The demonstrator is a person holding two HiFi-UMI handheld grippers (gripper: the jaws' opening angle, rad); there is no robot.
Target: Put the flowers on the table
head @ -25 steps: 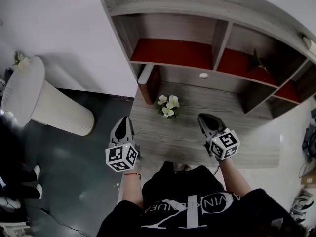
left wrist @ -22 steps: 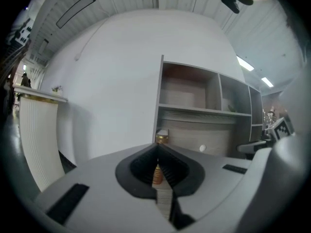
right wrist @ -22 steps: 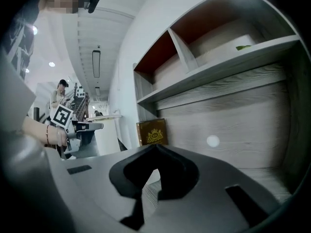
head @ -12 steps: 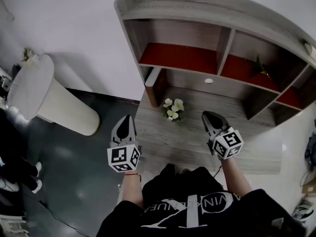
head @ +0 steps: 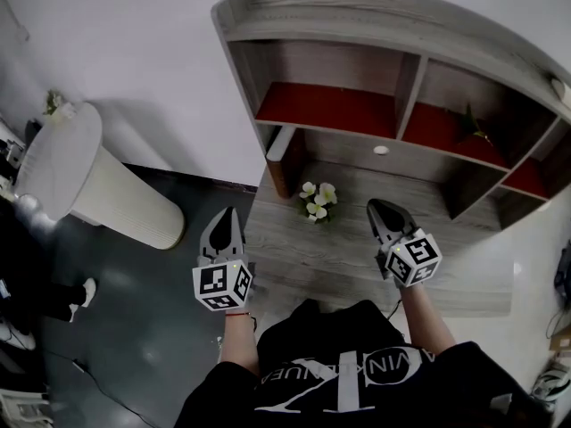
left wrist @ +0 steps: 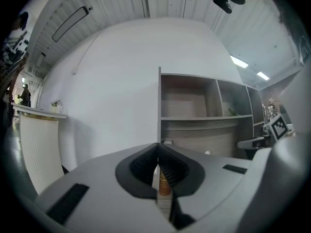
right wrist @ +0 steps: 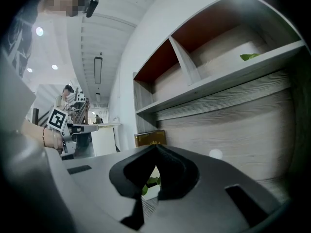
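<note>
A small bunch of white flowers with green leaves point(head: 318, 201) sits on the grey wood-grain bench point(head: 357, 257). Left of the flowers and nearer the person, the left tongs point(head: 224, 214) are closed tip to tip on nothing. Right of the flowers, also nearer the person, the right tongs point(head: 375, 207) are pressed together too, empty (green leaves show beyond their tips). Behind the flowers rises a grey shelf unit with red panels point(head: 326, 105).
</note>
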